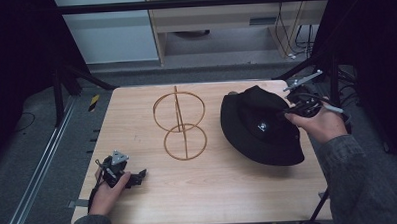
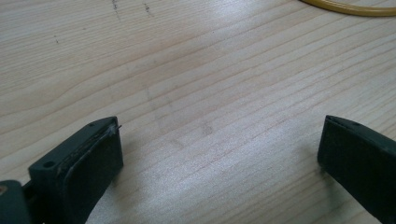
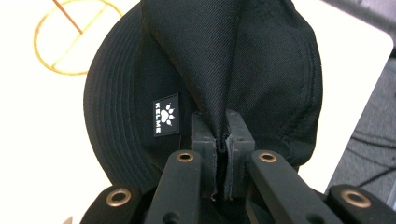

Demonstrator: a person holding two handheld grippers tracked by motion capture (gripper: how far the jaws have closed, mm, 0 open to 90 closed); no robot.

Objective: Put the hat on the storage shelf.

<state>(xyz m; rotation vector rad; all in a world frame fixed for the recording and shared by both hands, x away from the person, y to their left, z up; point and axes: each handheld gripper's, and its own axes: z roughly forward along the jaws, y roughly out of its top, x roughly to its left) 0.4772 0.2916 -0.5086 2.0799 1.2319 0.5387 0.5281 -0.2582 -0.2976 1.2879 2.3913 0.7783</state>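
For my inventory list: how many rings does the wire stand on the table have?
2: the upper ring stands toward the far edge, the lower ring nearer the person, both left of the black hat.

Black hat beside wire stand on table

Dim, dark-edged high view; sharp, evenly lit left gripper view of the wooden table; overexposed tabletop around the black bucket hat
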